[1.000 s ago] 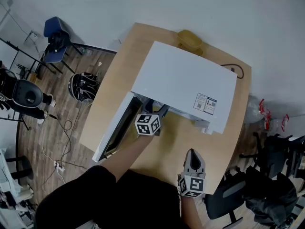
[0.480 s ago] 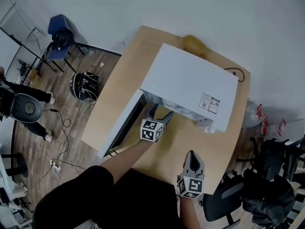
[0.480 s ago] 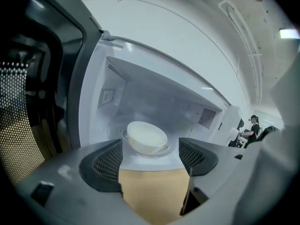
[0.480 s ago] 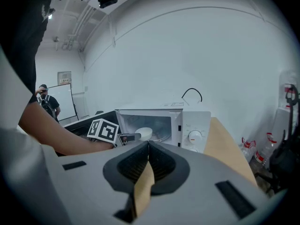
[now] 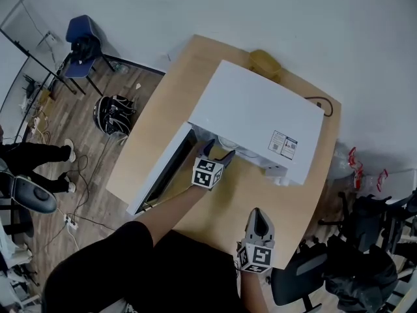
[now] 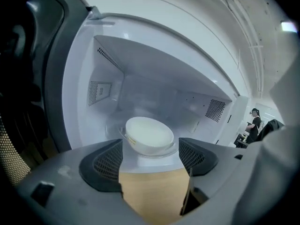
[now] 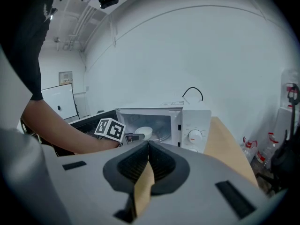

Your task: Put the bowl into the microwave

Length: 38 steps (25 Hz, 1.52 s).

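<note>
bowl [image 6: 149, 135] sits inside microwave [image 5: 260, 119], door [image 5: 163, 175] open | left gripper [image 5: 218, 152] jaws apart, empty, at the opening | right gripper [image 5: 257, 220] jaws together, empty, over table [image 5: 166, 113]

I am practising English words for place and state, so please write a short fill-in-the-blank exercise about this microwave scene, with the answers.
1. The white bowl sits ____ the microwave.
2. The microwave's door stands ____.
3. The left gripper, its fingers apart, holds ____.
4. The microwave stands on a wooden ____.

Missing words: inside; open; nothing; table.
</note>
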Motion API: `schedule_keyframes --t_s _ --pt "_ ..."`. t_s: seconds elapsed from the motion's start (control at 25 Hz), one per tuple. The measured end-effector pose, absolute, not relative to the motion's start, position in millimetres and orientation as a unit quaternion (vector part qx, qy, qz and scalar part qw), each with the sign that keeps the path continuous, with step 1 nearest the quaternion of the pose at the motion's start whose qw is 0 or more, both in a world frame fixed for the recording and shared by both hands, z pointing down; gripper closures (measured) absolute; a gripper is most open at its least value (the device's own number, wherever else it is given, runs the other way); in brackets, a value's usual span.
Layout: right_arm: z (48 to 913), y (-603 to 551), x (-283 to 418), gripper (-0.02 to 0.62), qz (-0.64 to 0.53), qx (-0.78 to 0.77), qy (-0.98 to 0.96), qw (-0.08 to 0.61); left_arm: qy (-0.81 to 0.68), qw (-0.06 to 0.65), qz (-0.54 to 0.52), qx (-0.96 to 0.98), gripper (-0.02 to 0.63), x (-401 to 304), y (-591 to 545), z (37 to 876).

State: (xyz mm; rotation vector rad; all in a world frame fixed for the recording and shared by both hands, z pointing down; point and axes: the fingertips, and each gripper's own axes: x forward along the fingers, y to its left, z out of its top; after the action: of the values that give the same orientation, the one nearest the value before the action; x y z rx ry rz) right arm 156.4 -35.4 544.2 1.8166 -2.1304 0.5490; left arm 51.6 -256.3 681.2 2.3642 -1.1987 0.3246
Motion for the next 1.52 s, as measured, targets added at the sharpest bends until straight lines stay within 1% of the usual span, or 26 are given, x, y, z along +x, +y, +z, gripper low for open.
schedule_keyframes --t_s 0.52,1.52 --pt "558.9 -42.1 162.7 0.535 0.214 0.619 -0.741 0.147 -0.443 0.236 0.117 0.857 0.259 67.7 -277.4 683.6" --pt "571.6 -61.1 185.9 0.535 0.23 0.627 -0.73 0.146 -0.446 0.22 0.12 0.859 0.259 103.1 -319.1 681.3"
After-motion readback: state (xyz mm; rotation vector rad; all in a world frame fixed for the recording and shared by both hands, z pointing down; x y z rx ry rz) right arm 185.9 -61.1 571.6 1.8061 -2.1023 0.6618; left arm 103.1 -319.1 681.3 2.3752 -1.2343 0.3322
